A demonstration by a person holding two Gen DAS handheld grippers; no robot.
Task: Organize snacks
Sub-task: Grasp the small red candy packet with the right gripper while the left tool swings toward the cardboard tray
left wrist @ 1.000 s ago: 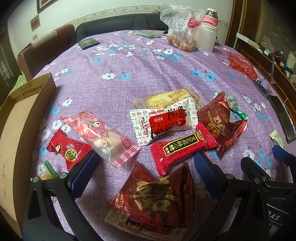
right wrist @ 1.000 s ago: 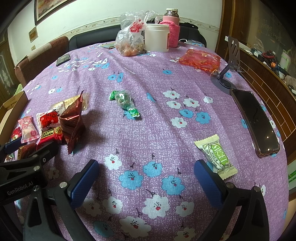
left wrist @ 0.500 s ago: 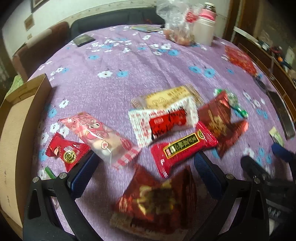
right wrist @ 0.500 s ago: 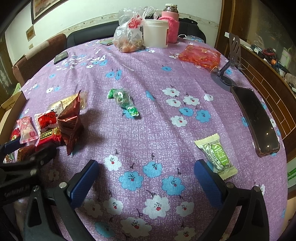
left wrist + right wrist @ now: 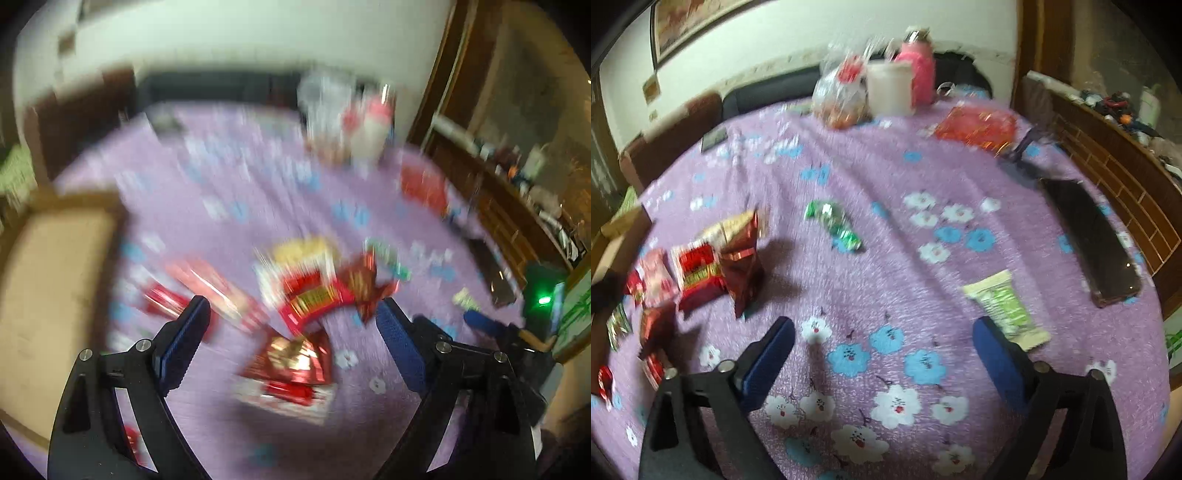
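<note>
On the purple flowered tablecloth [image 5: 886, 280] nothing looks sorted yet: the cardboard box [image 5: 55, 280] at the cloth's left edge shows a bare tan floor, and, judging by that, every snack remains to be moved. Red foil packets [image 5: 295, 317] cluster just right of the box; glossy, crinkled, pillow-shaped, edges blurred. A green twist-wrapped candy [image 5: 833, 223] lies farther right, a pale green flat packet [image 5: 1006, 310] farther still. Left gripper [image 5: 291, 343] and right gripper [image 5: 882, 362]: jaws wide but closing, nothing between them.
</note>
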